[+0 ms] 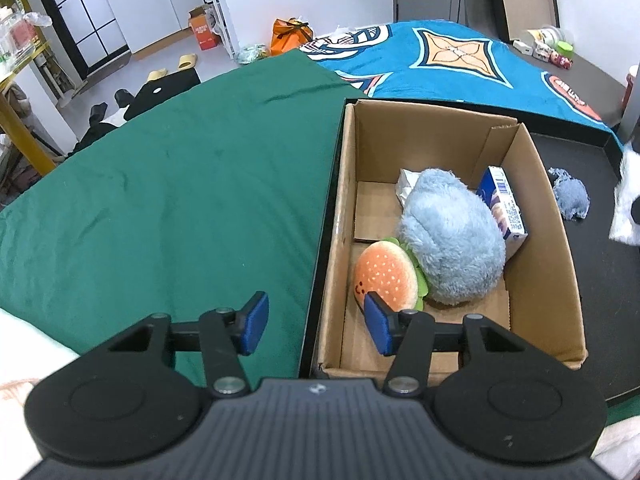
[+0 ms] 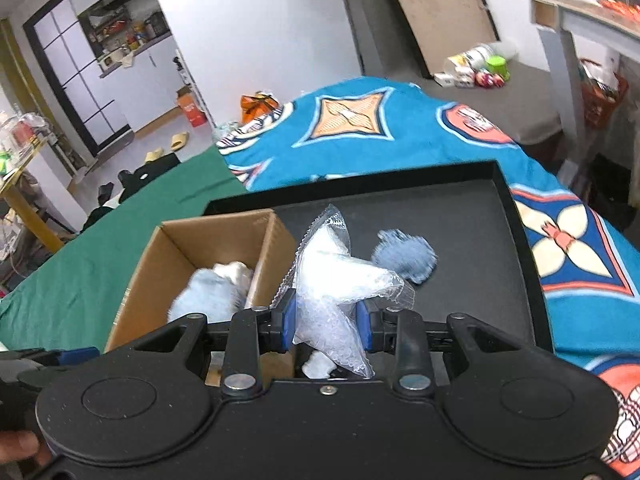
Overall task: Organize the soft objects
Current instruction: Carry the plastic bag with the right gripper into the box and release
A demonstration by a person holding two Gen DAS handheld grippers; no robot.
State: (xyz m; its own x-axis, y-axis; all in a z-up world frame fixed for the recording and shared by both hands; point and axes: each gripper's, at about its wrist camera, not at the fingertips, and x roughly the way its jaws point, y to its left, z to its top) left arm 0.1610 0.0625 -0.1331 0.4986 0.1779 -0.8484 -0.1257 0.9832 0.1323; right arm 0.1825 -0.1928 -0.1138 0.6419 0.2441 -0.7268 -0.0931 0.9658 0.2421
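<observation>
Right gripper (image 2: 326,322) nearest, clamped on a clear crinkly plastic bag (image 2: 336,280) of something white and squashy, held up above the black tray (image 2: 516,248), just right of the cardboard box (image 2: 192,248). Looks like mid-carry, headed for the box, though that's a guess.

Left gripper (image 1: 316,326) roughly half open, nothing between the pads, hanging over the near left wall of the box. Right pad sitting in front of the burger plush (image 1: 386,276); can't tell if it's touching.

Already in the box: burger plush at the near left, big fluffy blue plush (image 1: 452,240) in the middle, a small blue carton (image 1: 504,204) wedged against the right wall, plus something pale tucked behind the blue plush, too hidden to name. So at least 2 soft things sorted.

Still out: the bag in the grip and 1 small blue fuzzy piece (image 2: 404,254) lying on the tray, right of the box. Probably past halfway, 2 left as far as visible.

Surface-wise: box on the tray, plain green cloth (image 1: 168,184) spread to the left, bright blue patterned blanket (image 2: 400,128) behind and to the right. Farther off, a tiled floor with 2 yellow slippers (image 1: 188,62), an orange bag (image 1: 290,34), white cabinets at the far left, and a dark table with jars and small clutter at the far right.
</observation>
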